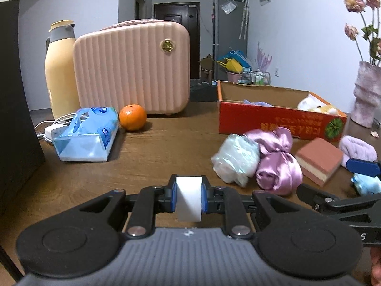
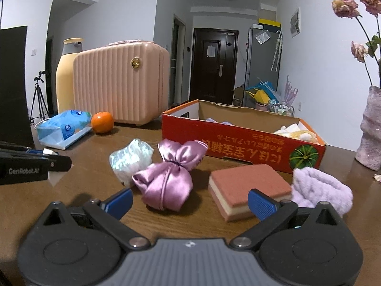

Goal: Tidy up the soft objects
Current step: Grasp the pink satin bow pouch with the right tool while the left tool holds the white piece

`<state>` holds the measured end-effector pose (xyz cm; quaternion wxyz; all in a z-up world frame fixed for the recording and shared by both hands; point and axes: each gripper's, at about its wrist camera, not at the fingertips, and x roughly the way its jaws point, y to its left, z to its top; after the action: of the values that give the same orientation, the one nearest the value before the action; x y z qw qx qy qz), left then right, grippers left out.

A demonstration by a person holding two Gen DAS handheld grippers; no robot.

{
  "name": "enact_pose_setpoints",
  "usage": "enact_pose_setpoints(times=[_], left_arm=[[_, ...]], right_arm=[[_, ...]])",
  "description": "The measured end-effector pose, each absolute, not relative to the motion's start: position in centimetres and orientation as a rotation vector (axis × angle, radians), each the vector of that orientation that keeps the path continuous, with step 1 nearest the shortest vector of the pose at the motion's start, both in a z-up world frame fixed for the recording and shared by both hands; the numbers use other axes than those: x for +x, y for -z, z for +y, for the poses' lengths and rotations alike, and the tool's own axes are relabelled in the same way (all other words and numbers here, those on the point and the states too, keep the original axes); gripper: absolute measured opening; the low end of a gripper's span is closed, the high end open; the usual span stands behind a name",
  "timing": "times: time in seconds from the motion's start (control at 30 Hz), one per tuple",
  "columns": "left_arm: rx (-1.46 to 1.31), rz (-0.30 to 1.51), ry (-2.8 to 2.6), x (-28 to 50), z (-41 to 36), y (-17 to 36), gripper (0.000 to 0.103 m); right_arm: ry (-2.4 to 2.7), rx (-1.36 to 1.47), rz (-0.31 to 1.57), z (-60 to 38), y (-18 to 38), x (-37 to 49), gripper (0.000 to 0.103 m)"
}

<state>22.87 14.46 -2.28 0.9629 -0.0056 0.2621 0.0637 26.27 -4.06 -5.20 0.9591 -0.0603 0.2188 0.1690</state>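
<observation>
Before the red cardboard box (image 2: 240,143), on the brown surface (image 2: 90,166), lie the soft things left to sort: a crinkly pale plastic cap (image 2: 131,158), a pink satin scrunchie (image 2: 171,178), a brick-red sponge (image 2: 250,188) and a lilac fluffy band (image 2: 321,190) just beside the box's near corner. Inside the box some lilac cloth and a yellow-white plush already rest.

My reading is that the step in hand is a pick-up from this row. The right tongs (image 2: 190,202) stand wide apart and empty, their blue pads framing the scrunchie and the sponge's near edge. The left tongs (image 1: 188,200) are closed tight on a small white block (image 1: 188,199), so they seem to have no room for a second item.

To do it well, the right tongs should settle on one thing only, likely the sponge, which sits closest to the box among what they frame. Straddle its flat sides squarely, squeeze gently because foam gives, then lift clear of the box wall before letting go. Keep wide of the scrunchie, which touches the cap and would drag it along.
</observation>
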Motion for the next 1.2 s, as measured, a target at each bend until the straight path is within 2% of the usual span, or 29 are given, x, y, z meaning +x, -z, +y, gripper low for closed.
enact_pose_setpoints(times=[0.37,0.63,0.7,1.03,1.07,1.17,1.2], left_arm=[[-0.009,0.497,-0.167,25.1,16.1,2.0,0.019],[-0.008,0.486,-0.187,26.8,17.6,2.1,0.019],[-0.005,0.486,-0.188,27.0,17.8,2.1,0.019],[-0.005,0.498,-0.177,27.2,17.9,2.4,0.019],[-0.006,0.501,-0.175,27.2,17.9,2.5,0.019],[-0.009,0.509,-0.168,27.2,18.0,2.6,0.019],[-0.011,0.510,-0.166,27.2,18.0,2.6,0.019]], right_arm=[[-0.286,-0.131,0.456,-1.4,5.5,30.3,0.101],[-0.295,-0.143,0.489,0.2,6.0,32.8,0.093],[-0.306,-0.145,0.510,0.6,6.2,33.3,0.087],[-0.380,-0.094,0.582,0.6,6.7,34.2,0.071],[-0.386,-0.090,0.590,0.6,6.8,34.2,0.067],[-0.415,-0.076,0.621,0.6,7.1,34.4,0.045],[-0.420,-0.072,0.627,0.6,7.1,34.5,0.044]])
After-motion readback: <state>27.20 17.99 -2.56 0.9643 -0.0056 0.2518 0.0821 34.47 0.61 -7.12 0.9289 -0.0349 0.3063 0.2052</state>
